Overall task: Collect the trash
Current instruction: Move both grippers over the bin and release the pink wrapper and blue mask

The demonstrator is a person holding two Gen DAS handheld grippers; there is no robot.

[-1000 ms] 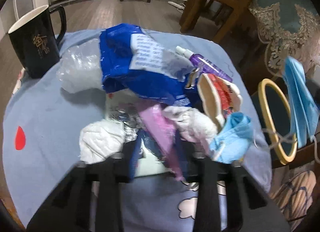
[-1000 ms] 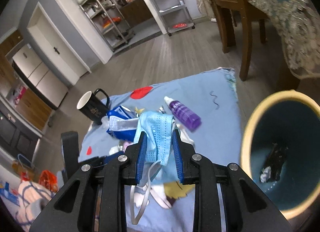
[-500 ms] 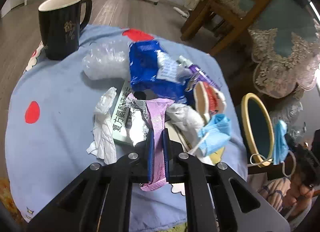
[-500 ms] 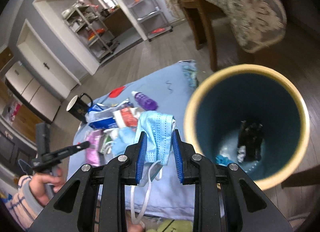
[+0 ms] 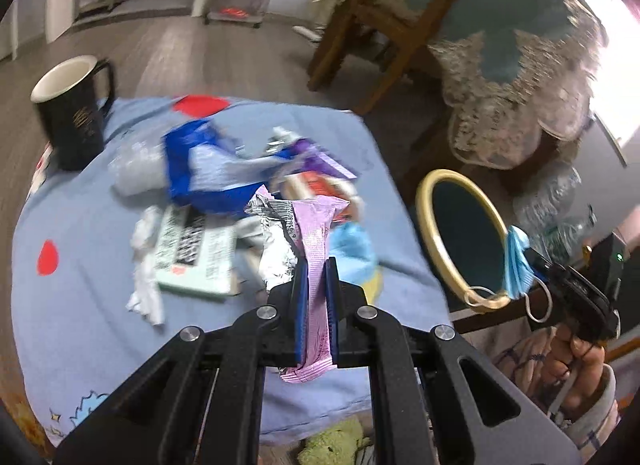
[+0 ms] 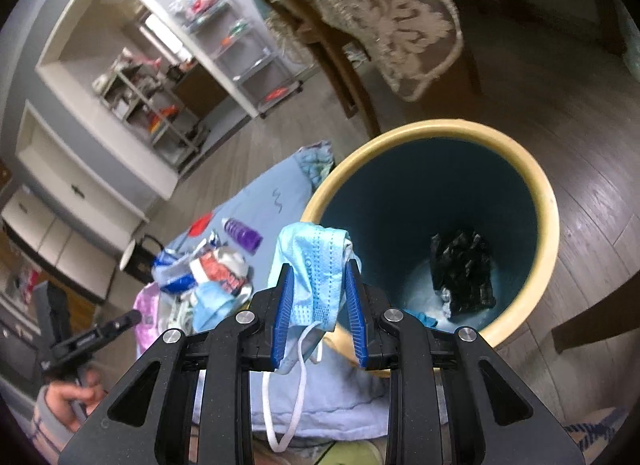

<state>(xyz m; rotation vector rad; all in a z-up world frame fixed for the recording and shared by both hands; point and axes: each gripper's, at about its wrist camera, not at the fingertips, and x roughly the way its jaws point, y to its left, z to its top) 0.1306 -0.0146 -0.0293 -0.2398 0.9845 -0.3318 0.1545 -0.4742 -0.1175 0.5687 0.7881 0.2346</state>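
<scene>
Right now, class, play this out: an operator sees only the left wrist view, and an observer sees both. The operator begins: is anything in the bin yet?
Observer: Yes. The right wrist view looks down into the bin, and a crumpled black bag lies at the bottom.
Operator: Anything else down there?
Observer: A small blue scrap sits beside the black bag.
Operator: Is the mask over the opening?
Observer: Only just. The face mask, clamped in the right gripper, sits at the near rim.
</scene>
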